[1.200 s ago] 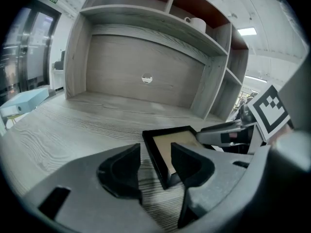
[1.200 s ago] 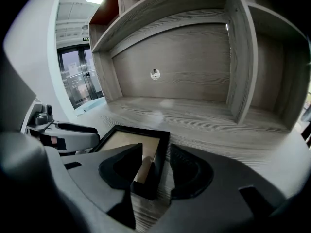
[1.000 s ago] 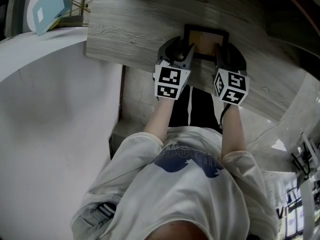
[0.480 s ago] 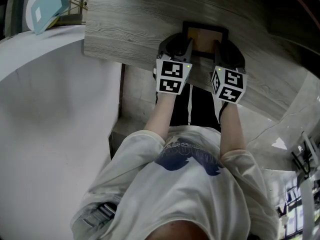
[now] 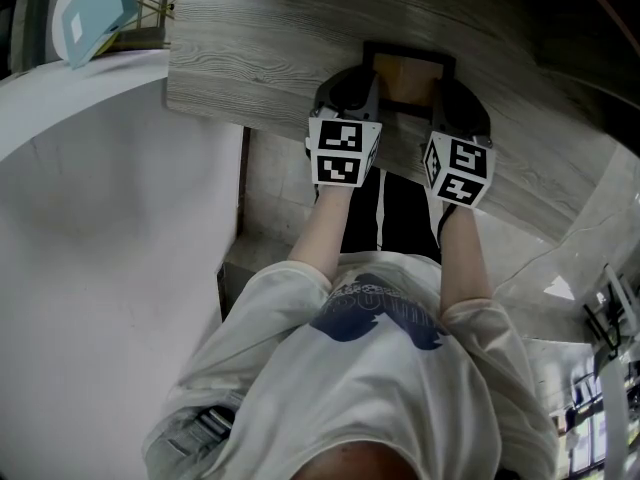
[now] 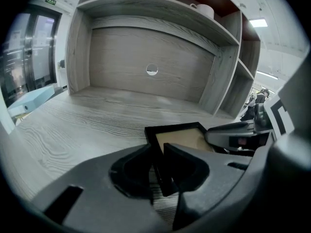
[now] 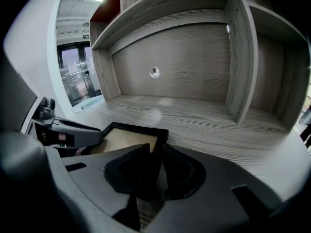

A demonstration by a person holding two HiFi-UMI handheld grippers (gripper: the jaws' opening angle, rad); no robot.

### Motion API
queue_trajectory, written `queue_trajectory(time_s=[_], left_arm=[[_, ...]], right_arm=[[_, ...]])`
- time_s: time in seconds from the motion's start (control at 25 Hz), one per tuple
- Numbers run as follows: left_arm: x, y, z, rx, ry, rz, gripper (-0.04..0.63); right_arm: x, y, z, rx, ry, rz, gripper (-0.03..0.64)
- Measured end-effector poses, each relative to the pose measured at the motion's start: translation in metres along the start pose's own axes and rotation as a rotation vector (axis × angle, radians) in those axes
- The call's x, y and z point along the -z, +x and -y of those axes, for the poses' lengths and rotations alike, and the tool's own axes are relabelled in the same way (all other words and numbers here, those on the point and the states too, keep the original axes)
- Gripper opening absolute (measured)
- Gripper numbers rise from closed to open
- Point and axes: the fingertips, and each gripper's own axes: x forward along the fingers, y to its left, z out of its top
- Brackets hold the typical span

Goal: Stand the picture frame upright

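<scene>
**Person, one.** Seen from above in a pale printed shirt, both forearms stretched towards the table.

**Marker cubes, two.** One sits on each claw, just short of the table's near edge.

**Left claw, one.** Its jaws have just been closing and now pinch the left rail of the picture frame.

**Right claw, one.** Its jaws have likewise just been closing and are now clamped on the right rail of the same frame.

**Picture frame, one.** It has a dark border and a tan centre, and it lies flat on the table close to the near edge, with a claw on either side. With both side rails gripped, the pickup looks complete. The tilt to upright is not yet begun.

**Table, one.** Grey wood grain, otherwise bare around the frame.

**Shelf unit, one.** It rises at the far side of the table, with one round hole in its back panel.
</scene>
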Motion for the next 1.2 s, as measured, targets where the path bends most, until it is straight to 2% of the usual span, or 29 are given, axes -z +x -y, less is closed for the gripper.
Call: queue_trajectory(time_s=[0.48, 0.76, 1.2], left_arm=[[-0.006, -0.005, 0.002, 0.005, -0.018, 0.03, 0.077], [-0.03, -0.011, 0.008, 0.022, 0.011, 0.074, 0.075], [-0.076, -0.025, 0.035, 0.09, 0.088, 0.132, 0.076]], right_arm=[[-0.008, -0.007, 0.003, 0.004, 0.024, 0.032, 0.071], [-0.028, -0.018, 0.008, 0.025, 0.032, 0.084, 0.069], [-0.063, -0.055, 0.028, 0.108, 0.066, 0.175, 0.067]])
